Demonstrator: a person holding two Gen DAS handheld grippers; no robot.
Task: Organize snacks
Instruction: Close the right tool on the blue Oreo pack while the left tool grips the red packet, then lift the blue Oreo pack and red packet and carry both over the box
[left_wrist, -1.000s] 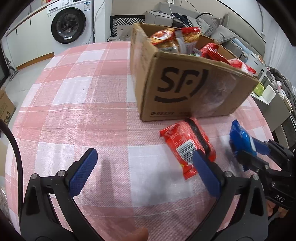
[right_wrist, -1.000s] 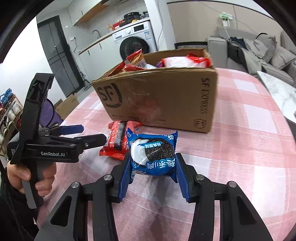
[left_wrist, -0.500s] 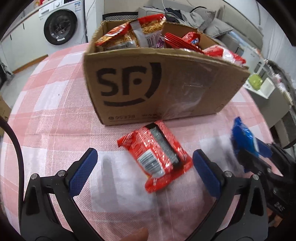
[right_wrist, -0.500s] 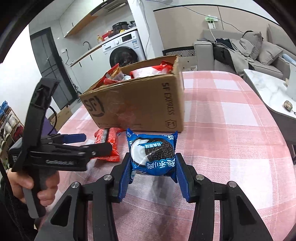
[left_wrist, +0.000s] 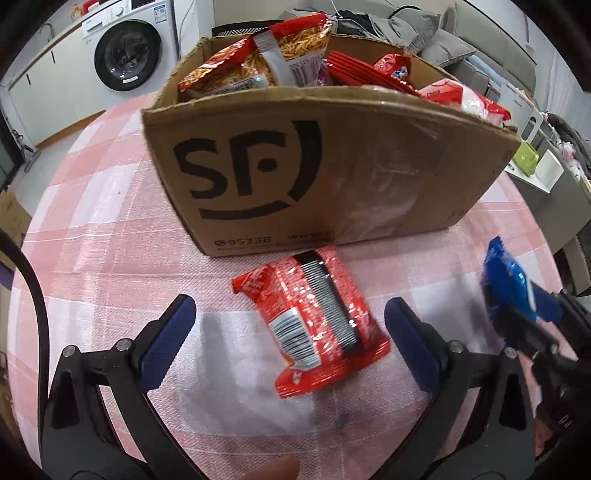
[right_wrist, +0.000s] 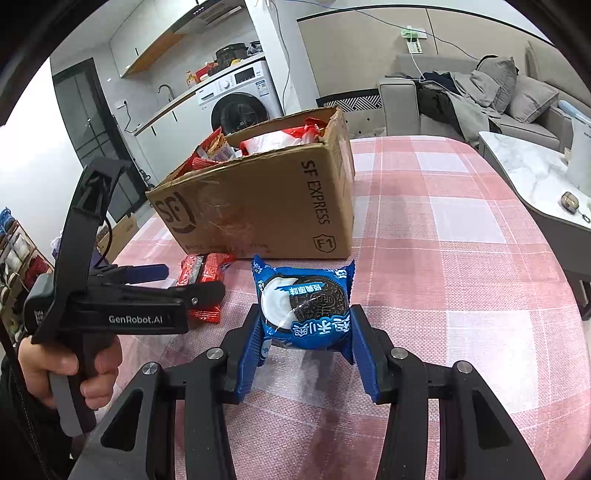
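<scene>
Sideways across the checked tablecloth (left_wrist: 110, 229) went the left tongs (left_wrist: 284, 328) over the past second, until the cardboard box (left_wrist: 332, 177) that had stood off to their upper right filled the space straight ahead of them, and the red packet (left_wrist: 314, 325) that had lain under their right finger came to rest between the 2 fingers. The right tongs (right_wrist: 304, 339) had barely shifted, and the blue biscuit packet (right_wrist: 304, 306) sat in them just as before.

The box, the largest thing, stood just beyond the left fingertips, open-topped and already heaped with snack bags. It looked stiff enough to take more dropped in from above.

The red packet lay flat on the cloth just in front of the box. The left tongs were spread wide to either side of it, touching nothing. It seemed light and crinkly, its foil likely slippery, so a pinch across the narrow middle, not on the flimsy sealed ends, looked the safer hold.

The blue packet was pinched by its 2 sides between the right pads (right_wrist: 251, 350), held upright clear of the cloth. Its puffed wrapper gave a soft grip, and the biscuit inside was probably brittle, so only gentle pressure seemed wise.
</scene>
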